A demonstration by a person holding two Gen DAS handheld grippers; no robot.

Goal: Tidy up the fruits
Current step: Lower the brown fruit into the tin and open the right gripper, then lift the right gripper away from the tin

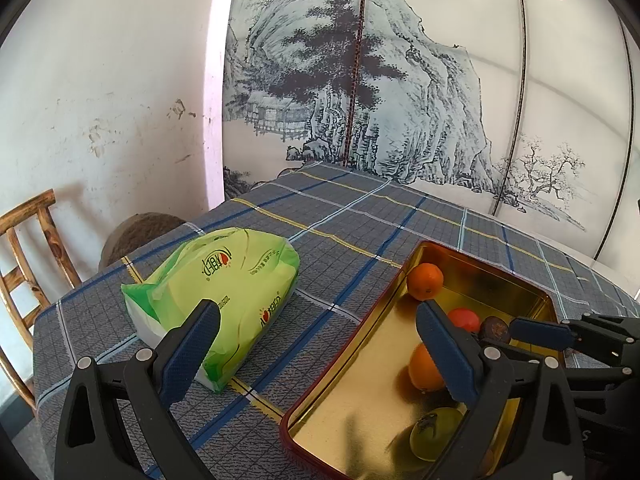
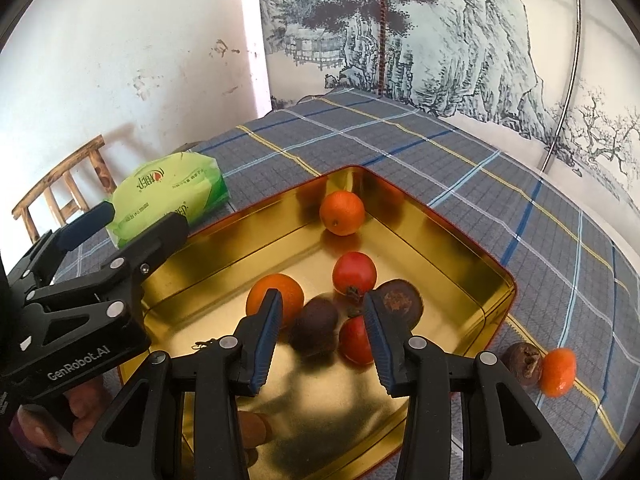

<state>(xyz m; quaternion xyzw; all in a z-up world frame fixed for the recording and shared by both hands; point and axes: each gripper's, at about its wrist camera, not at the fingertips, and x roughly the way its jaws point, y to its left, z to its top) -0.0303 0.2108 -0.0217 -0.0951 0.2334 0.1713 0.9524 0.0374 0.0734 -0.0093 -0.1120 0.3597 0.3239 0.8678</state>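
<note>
With a dark fruit lying loose between them over the gold tin, the right tongs gape wide (left tongs likewise, empty), so next comes, I judge, fetching the mandarin outside to their right.

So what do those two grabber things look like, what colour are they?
Both are black plastic frames with triangle cut-outs and round silver screws. Each finger ends in a dark blue ribbed pad. The left gripper has white writing on its side, "GenRobot.AI", readable in the right wrist view. The right gripper looks the same build. A bare hand shows under the left one; no cables are visible.
</note>
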